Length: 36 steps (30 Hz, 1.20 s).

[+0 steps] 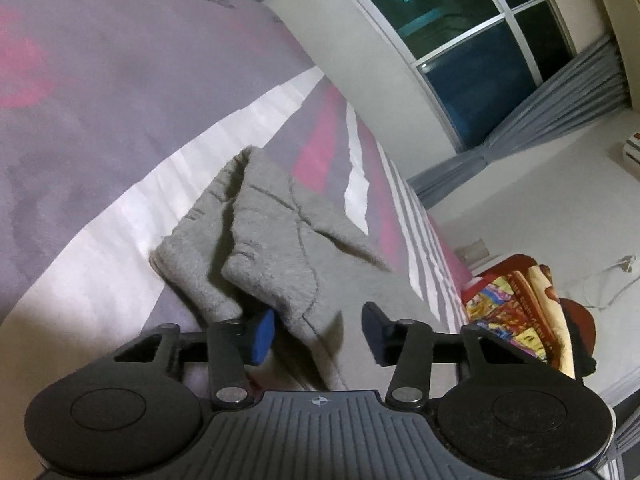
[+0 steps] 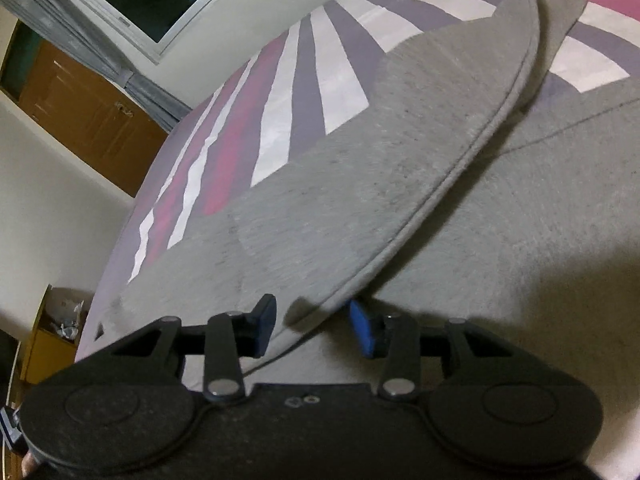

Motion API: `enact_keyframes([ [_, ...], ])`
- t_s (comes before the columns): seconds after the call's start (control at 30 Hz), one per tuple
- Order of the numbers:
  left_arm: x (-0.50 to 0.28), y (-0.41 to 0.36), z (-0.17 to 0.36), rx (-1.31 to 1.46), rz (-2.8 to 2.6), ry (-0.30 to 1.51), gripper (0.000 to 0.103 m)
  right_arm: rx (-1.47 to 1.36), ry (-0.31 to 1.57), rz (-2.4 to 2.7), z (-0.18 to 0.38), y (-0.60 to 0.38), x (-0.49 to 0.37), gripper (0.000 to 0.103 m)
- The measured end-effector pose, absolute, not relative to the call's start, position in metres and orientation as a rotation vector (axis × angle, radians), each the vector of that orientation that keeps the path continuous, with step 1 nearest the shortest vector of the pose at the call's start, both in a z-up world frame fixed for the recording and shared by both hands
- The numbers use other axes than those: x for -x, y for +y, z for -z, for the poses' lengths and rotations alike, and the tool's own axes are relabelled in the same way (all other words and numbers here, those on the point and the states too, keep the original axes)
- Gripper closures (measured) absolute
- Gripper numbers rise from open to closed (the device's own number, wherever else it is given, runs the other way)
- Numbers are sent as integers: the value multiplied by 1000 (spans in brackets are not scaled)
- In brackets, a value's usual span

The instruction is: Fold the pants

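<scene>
grey sweatpants [image 1: 276,240] lie spread across a striped bedspread [image 1: 120,208] in grey, white and pink, set out flat so the cloth can be doubled over on itself. seen from the left wrist, one end of the garment is bunched and rumpled, and the left gripper [image 1: 316,332] stands over that heap with its jaws partly apart; a fold of cloth drapes down between the blue pads [image 1: 262,336], though they do not appear to press on it. seen from the right wrist, the right gripper [image 2: 312,330] straddles a hemmed edge [image 2: 460,184] of the upper layer, jaws partly apart and nothing clamped, placed, it seems, to pinch that edge and carry it over. motion blur softens the contact on both sides. a dark window [image 1: 472,40] and a colourful blanket [image 1: 516,304] sit beyond the bed.
</scene>
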<state>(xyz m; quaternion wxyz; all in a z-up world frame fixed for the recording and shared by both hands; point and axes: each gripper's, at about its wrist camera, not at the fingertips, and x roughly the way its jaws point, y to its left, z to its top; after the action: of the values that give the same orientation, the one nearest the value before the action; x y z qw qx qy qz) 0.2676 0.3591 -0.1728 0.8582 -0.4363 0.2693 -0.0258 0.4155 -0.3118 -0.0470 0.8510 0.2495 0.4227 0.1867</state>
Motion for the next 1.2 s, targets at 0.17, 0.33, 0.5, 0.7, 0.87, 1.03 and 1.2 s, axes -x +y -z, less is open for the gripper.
enact_keyframes([
  [0.17,-282,359,176,917,10,589,81,-535,899,-369,48,-282,-442,95],
  [0.33,-282,368,139,890,57,495,82,-442,704,-458,4,-280,-400,98],
  [0.5,-281,382,143,824,43,598,82,-356,680,-484,8,-284,-341,97],
  [0.7,-279,377,166,820,-25,695,82,-380,842,-403,58,-279,-341,97],
  [0.87,-265,376,145,791,6,633,82,-373,785,-439,32,-285,-319,97],
  [1.03,-271,373,164,764,-56,715,82,-384,870,-399,64,-281,-327,98],
  [1.2,-242,351,137,770,-95,645,71,-515,743,-364,49,-326,-310,46],
])
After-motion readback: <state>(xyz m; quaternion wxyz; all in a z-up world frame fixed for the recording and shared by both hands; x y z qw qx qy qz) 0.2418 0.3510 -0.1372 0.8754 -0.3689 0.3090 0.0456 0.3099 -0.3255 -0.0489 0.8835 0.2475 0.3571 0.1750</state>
